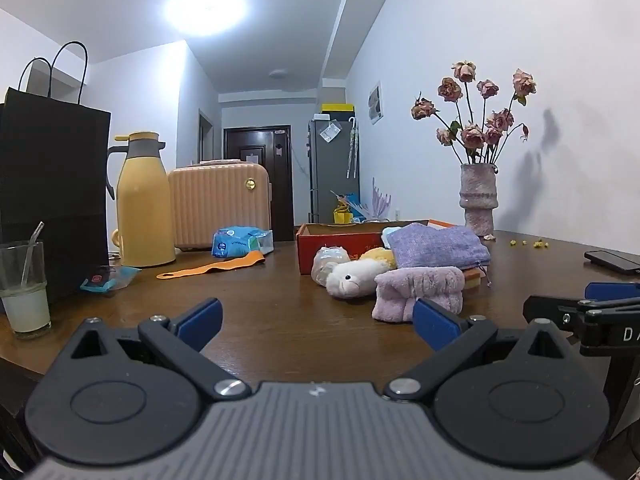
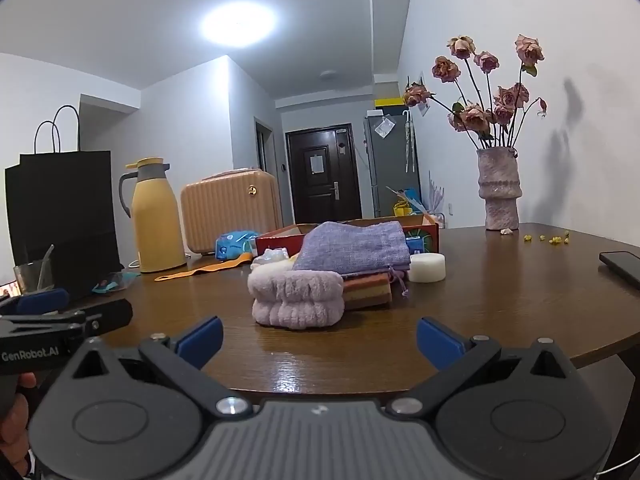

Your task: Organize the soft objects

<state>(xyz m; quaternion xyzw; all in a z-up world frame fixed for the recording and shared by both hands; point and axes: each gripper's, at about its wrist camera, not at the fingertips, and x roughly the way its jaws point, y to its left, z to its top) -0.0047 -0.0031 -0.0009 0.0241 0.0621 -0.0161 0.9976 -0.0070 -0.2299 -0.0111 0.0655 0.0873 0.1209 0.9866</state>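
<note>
Right wrist view puts the folded lilac towel (image 2: 297,298) dead ahead of your spread, empty right gripper (image 2: 319,340), long axis crosswise; your left gripper (image 1: 316,322), also spread, sits farther off.

A home — fridge (image 1: 334,168), front door (image 2: 324,172), suitcase (image 1: 219,206).

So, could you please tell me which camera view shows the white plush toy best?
The left wrist view: the plush lies in full sight, face and eye showing, beside the pink towel. In the right wrist view the towel hides nearly all of it; only a pale sliver peeks above.
</note>
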